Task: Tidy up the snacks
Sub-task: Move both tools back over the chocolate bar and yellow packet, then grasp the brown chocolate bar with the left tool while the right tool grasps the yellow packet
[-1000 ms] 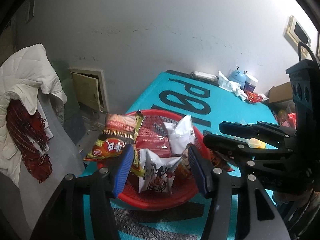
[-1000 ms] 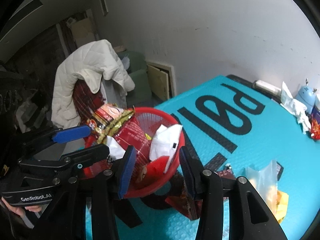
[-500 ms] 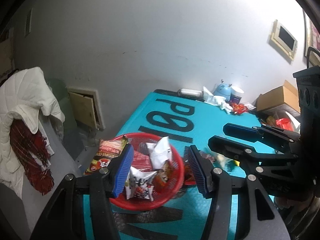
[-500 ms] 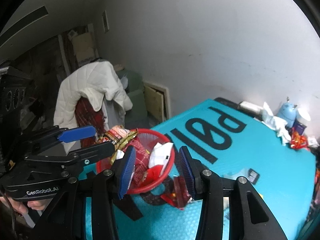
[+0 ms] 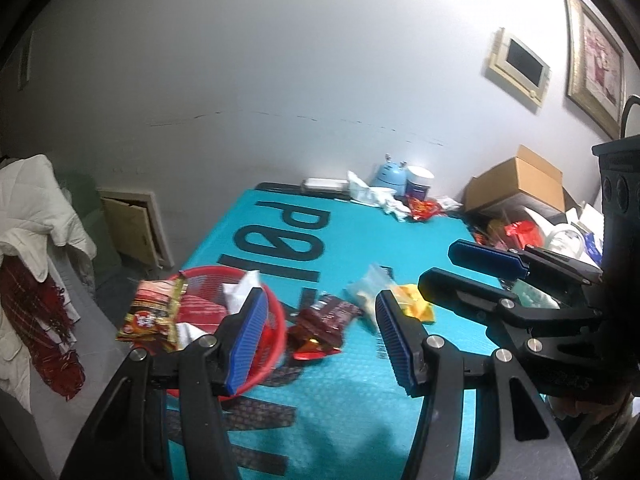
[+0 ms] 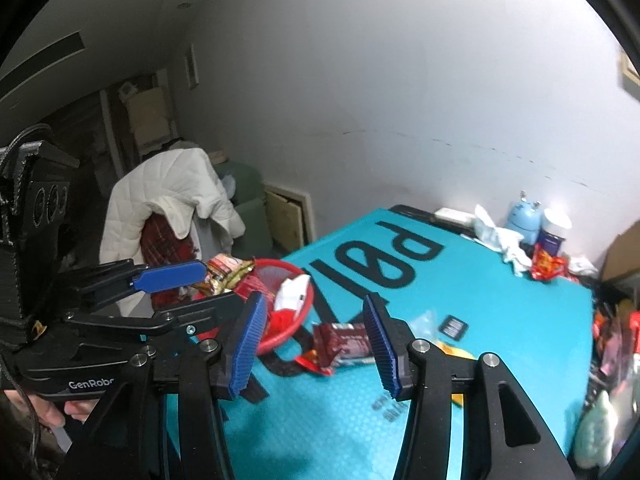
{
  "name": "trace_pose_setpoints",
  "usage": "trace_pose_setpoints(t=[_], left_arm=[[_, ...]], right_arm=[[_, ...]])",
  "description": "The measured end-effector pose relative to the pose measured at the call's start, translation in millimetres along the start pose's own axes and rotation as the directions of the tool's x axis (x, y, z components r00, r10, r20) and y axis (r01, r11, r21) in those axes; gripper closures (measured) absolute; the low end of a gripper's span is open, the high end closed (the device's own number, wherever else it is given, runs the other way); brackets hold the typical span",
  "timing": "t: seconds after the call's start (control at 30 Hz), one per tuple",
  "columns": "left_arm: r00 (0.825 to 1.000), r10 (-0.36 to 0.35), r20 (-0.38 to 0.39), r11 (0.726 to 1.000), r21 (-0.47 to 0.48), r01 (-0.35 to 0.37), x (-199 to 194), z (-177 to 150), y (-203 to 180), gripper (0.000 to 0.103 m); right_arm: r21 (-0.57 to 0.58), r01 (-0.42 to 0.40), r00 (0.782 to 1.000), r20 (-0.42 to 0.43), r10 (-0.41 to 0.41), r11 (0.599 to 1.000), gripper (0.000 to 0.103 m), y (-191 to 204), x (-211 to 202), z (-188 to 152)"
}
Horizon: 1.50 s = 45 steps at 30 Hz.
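A red mesh basket [image 5: 208,274] [image 6: 280,270] holding several snack packets stands at the near left corner of the teal table [image 5: 360,380]. A dark red packet [image 5: 324,318] [image 6: 340,340], a clear bag [image 5: 366,294] and a yellow packet [image 5: 414,304] lie on the table to its right. My left gripper [image 5: 320,338] is open and empty, held above the table near the basket. My right gripper [image 6: 314,344] is open and empty, above the dark red packet. Each gripper shows in the other's view.
At the far table edge stand a blue gadget [image 5: 390,172], a white-lidded jar [image 5: 418,184], tissues and a red wrapper [image 5: 422,208]. A cardboard box [image 5: 520,184] and clutter sit at the right. A chair with a white quilted jacket [image 6: 172,192] stands left of the table.
Both grippers have pulled back and up from the basket, which now looks smaller. The loose packets on the table have come into view. Both stay open.
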State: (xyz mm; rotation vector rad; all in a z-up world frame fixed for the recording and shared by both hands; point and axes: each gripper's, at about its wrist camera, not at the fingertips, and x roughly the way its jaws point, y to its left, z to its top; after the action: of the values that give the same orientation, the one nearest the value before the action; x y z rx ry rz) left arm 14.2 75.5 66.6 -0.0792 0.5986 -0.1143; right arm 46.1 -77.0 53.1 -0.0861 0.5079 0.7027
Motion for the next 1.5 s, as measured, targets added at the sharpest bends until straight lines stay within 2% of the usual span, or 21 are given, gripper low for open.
trace_pose_setpoints(t=[0.23,0.63,0.9,0.93,1.27,1.37,1.5], left_arm=[[0.997,-0.062,-0.036,0.998,0.024,0.063,9.9,-7.1,-24.5,0.048],[0.986,-0.123,-0.11,0.99,0.054,0.13,40.7,-12.7,-48.8,0.048],[0.976,-0.12,-0.184,0.99,0.045,0.13,75.2,-10.8,-48.4,0.048],[0.973,-0.118,-0.201,0.991,0.041,0.129,82.6,-10.2,-46.2,0.048],[0.958,-0.064,-0.28,0.994,0.064,0.085,138.7,2.6,-28.3,0.048],[0.943,-0.059,-0.327,0.992,0.084,0.092,158.3,5.7,-25.8,0.048],[0.909,-0.034,-0.415,0.991,0.107,0.086,184.7,3.7,-23.2,0.048]], right_arm=[[0.043,0.043,0.999,-0.012,-0.043,0.998,0.053,-17.3,-16.1,-15.7],[0.1,0.117,0.992,-0.06,-0.112,0.988,0.053,-46.9,-21.9,-38.8],[0.122,0.145,0.986,-0.102,-0.133,0.982,0.051,-69.1,-5.3,-42.5],[0.125,0.147,0.985,-0.107,-0.134,0.981,0.049,-72.1,-2.2,-42.7],[0.172,0.157,0.976,-0.179,-0.126,0.972,0.046,-104.1,43.4,-40.8],[0.182,0.166,0.972,-0.197,-0.129,0.969,0.046,-112.8,57.7,-40.8],[0.192,0.178,0.966,-0.22,-0.135,0.965,0.046,-124.2,73.3,-44.4]])
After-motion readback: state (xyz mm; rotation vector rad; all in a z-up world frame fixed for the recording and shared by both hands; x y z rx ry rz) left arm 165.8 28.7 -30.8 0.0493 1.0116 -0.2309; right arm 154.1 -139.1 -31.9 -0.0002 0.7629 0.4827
